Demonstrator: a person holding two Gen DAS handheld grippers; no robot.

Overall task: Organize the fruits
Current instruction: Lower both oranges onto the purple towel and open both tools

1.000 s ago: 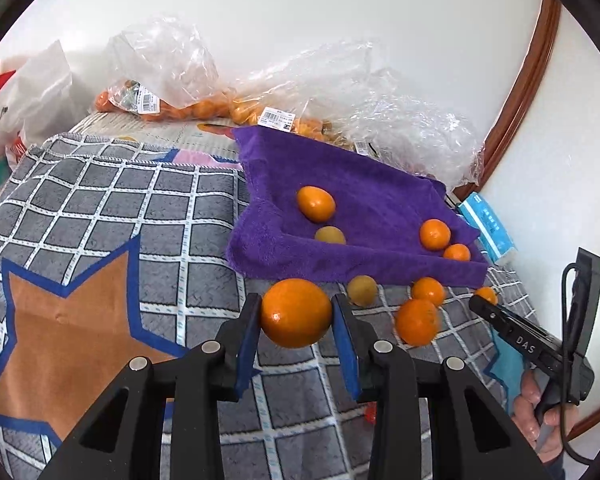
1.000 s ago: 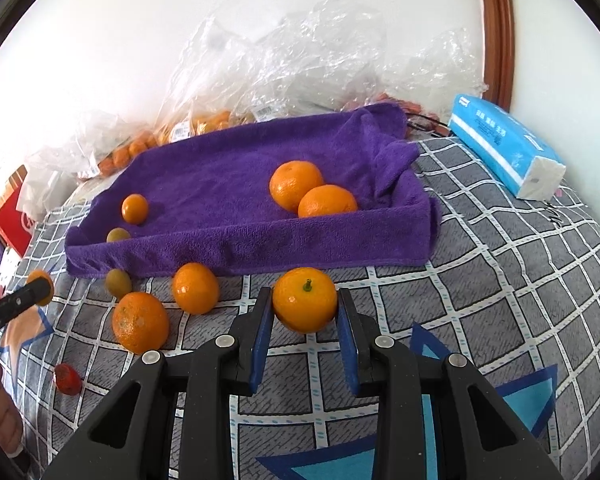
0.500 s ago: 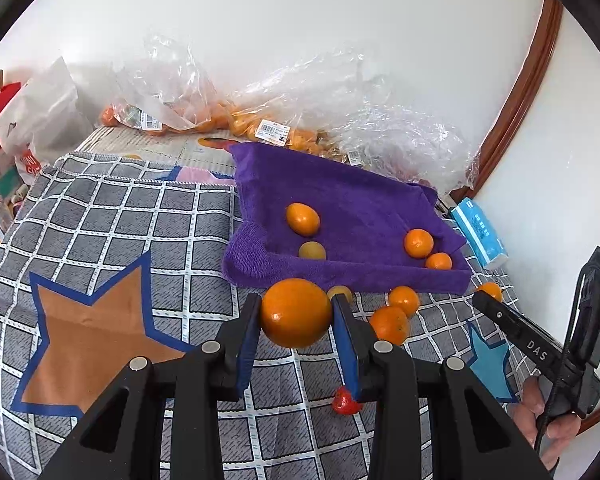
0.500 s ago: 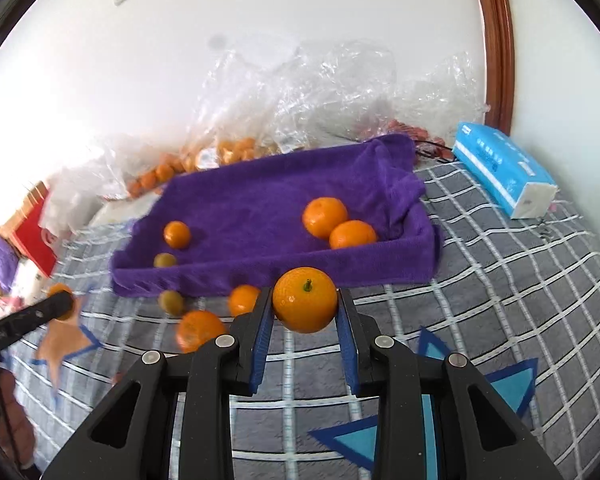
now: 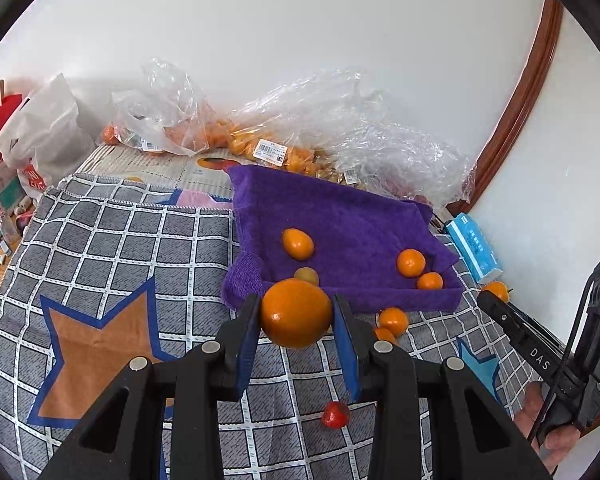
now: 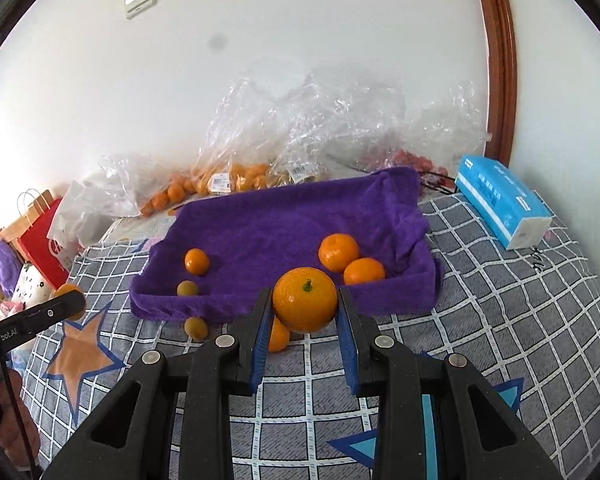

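Step in hand, as I judge it: carrying two picked fruits to the purple towel tray (image 6: 428, 280), which lies on the checked cloth (image 5: 112, 240) with four fruits already in it. Next move calls for bringing each fruit over the near wall and into bare purple, away from the pair at the right end, then easing the jaws apart low so nothing rolls.

My left gripper (image 5: 296, 316) is clamped on a large orange (image 5: 295, 312), pads tight on both flanks, held above the cloth short of the tray. My right gripper (image 6: 304, 304) pinches a stemmed mandarin (image 6: 305, 299), stem up. Both point downward toward the tray.

A few loose fruits, including a small strawberry (image 5: 335, 415), lie on the cloth outside.
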